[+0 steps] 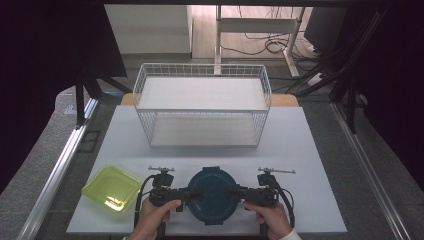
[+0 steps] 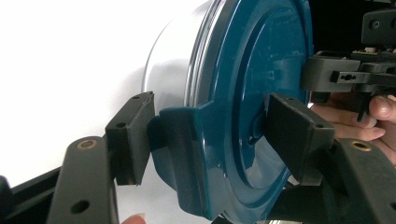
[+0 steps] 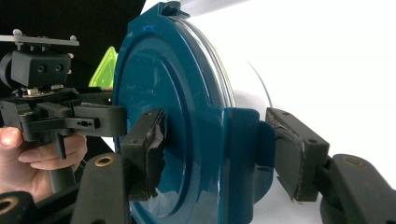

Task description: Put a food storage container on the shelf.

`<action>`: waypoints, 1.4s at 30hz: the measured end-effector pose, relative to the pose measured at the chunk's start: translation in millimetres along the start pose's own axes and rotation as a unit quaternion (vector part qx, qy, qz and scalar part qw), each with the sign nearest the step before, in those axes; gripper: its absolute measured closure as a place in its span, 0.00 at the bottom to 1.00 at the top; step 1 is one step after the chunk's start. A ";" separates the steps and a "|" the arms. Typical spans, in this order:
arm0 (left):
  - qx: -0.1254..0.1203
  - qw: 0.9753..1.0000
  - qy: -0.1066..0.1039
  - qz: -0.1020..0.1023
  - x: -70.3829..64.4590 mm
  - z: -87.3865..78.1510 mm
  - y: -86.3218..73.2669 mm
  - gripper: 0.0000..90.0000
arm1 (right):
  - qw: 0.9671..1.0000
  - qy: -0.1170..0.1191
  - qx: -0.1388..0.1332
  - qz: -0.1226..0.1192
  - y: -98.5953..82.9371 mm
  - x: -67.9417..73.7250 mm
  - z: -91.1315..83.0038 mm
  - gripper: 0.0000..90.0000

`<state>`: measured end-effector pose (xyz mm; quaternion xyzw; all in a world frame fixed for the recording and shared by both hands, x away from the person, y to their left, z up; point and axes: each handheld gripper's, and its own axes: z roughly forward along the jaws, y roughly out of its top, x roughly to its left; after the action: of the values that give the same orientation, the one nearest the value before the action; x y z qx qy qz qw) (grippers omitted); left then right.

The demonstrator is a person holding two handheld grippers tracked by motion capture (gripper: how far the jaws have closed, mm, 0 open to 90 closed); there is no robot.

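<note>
Round teal-lidded container [image 1: 212,195] at the tabletop's near edge | flanked by left gripper [image 1: 186,193] and right gripper [image 1: 238,192] | each set of jaws spread around an opposite lid latch, not yet clamped.

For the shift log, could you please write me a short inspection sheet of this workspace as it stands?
Surface: white table, no spills seen.
Job's things: round container with dark blue lid at the near edge.
Clutter: lime green container at near left; white wire basket at the back.
Tongs: left tongs and right tongs each straddle a lid latch tab from opposite sides; jaws not quite closed.
Cables: black cable loops from the left tongs.
Surroundings: floor cables beyond the table.
</note>
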<state>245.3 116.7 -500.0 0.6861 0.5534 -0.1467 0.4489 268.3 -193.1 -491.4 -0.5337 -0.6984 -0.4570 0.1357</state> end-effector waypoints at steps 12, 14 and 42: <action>-0.007 1.000 0.003 0.008 -5.0 -3.2 6.5 0.38 | 1.000 -0.001 -0.005 -0.019 10.0 4.7 -3.0 0.44; -0.008 1.000 0.003 0.010 -5.6 -3.4 7.7 0.38 | 1.000 -0.001 -0.006 -0.020 10.6 4.9 -3.1 0.44; -0.036 0.999 0.007 0.029 -17.1 -29.4 47.9 0.40 | 0.998 0.012 -0.034 -0.050 49.8 25.9 -6.9 0.44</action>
<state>273.4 129.6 -450.0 0.6863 0.5415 -0.1086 0.4732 299.4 -181.8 -445.5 -0.4973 -0.7064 -0.4930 0.1027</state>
